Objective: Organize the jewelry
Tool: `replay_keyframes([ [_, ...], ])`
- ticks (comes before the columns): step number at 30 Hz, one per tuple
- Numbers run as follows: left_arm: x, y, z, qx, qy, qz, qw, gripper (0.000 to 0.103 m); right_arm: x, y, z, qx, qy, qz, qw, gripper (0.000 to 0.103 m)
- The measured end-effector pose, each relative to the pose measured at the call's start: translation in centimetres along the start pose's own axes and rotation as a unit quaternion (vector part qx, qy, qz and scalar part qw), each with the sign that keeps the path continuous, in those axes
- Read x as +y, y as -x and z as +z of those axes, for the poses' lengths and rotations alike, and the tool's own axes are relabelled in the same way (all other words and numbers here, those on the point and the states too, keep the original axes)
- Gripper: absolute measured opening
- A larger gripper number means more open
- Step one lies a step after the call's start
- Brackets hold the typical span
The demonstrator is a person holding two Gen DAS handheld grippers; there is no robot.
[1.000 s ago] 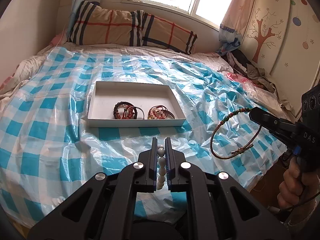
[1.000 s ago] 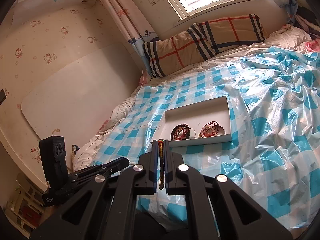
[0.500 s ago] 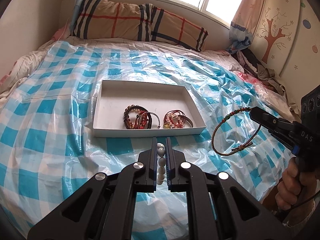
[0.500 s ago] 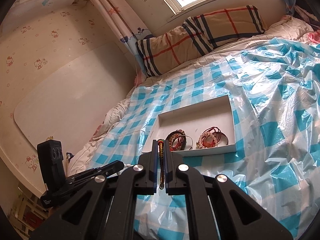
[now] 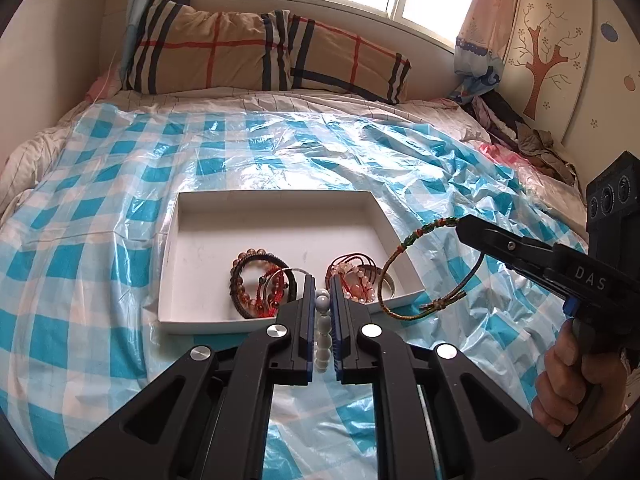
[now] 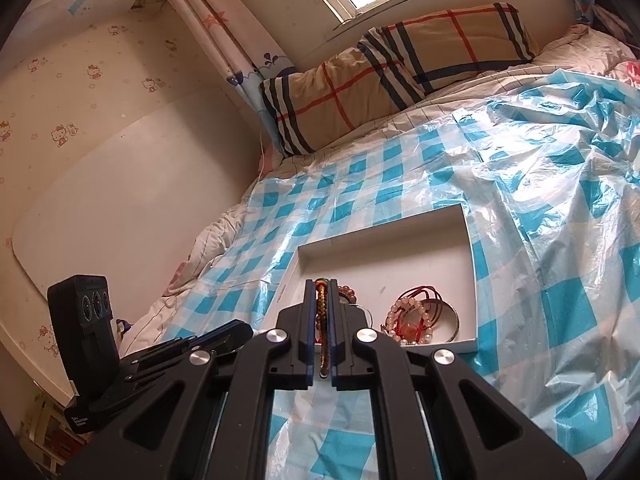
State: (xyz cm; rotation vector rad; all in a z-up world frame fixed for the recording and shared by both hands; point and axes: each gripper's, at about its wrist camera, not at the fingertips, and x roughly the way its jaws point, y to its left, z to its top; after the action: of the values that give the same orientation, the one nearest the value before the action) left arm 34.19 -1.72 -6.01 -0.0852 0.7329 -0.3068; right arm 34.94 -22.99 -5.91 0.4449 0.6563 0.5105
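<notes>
Both tongs gripping — left tongs (image 5: 322, 312) white bead strand (image 5: 323, 334), right tongs (image 6: 321, 320) braided cord bracelet (image 5: 424, 268); lower each over bare floor of shallow white cardboard tray (image 5: 276, 224) before you release.

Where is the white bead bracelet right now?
Left wrist view, bottom centre: the white bead bracelet is pinched in the left gripper, hanging over the white tray's near edge.
</notes>
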Motion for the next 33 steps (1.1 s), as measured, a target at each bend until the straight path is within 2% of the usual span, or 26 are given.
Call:
replay_keyframes([
  [14,-0.1,-4.7,2.5,-0.01,-0.025,0.022,0.9994,0.007,-2.1,-4.8,1.0,0.007,-0.001,-0.005,1.0,0.006],
  [15,0.1,-5.4,2.5,-0.005,-0.028,0.033,0.9991,0.007,-2.2,-5.3,1.0,0.01,0.001,-0.014,1.0,0.006],
  [18,1.8,-8.9,2.1,0.054,-0.016,0.075,0.9956,0.007,-3.6,-6.7,0.7,0.035,-0.015,-0.05,0.998,0.007],
  [21,3.5,-8.7,1.2,0.065,0.01,0.082,0.9945,0.008,-4.2,-5.7,0.5,0.035,-0.021,-0.064,0.997,0.007],
  [23,3.7,-7.3,0.5,0.06,0.009,0.092,0.9939,0.013,-3.7,-4.3,0.2,0.032,-0.009,-0.075,0.997,0.008],
  [24,3.7,-6.5,0.1,0.06,0.008,0.096,0.9936,0.02,-3.4,-3.5,0.1,0.033,-0.005,-0.081,0.996,0.011],
  [25,3.5,-5.6,-0.3,0.06,0.008,0.101,0.9931,0.032,-3.0,-2.7,-0.1,0.033,0.0,-0.086,0.996,0.023],
  [26,3.3,-4.5,-0.8,0.058,0.006,0.105,0.9927,0.038,-2.3,-1.6,-0.3,0.029,0.011,-0.093,0.995,0.031],
  [28,2.5,-2.0,-1.7,0.049,-0.001,0.111,0.9927,0.056,-0.6,0.5,-0.9,0.025,0.041,-0.101,0.994,0.031],
  [30,1.6,0.6,-2.7,0.044,-0.009,0.113,0.9926,0.063,1.2,3.0,-1.6,0.019,0.07,-0.109,0.991,0.036],
  [32,0.6,3.3,-3.7,0.039,-0.02,0.117,0.9921,0.069,2.8,5.6,-2.6,0.011,0.098,-0.127,0.987,0.052],
  [33,0.2,4.7,-4.2,0.035,-0.025,0.121,0.9917,0.075,3.5,6.9,-3.1,0.008,0.111,-0.135,0.985,0.054],
])
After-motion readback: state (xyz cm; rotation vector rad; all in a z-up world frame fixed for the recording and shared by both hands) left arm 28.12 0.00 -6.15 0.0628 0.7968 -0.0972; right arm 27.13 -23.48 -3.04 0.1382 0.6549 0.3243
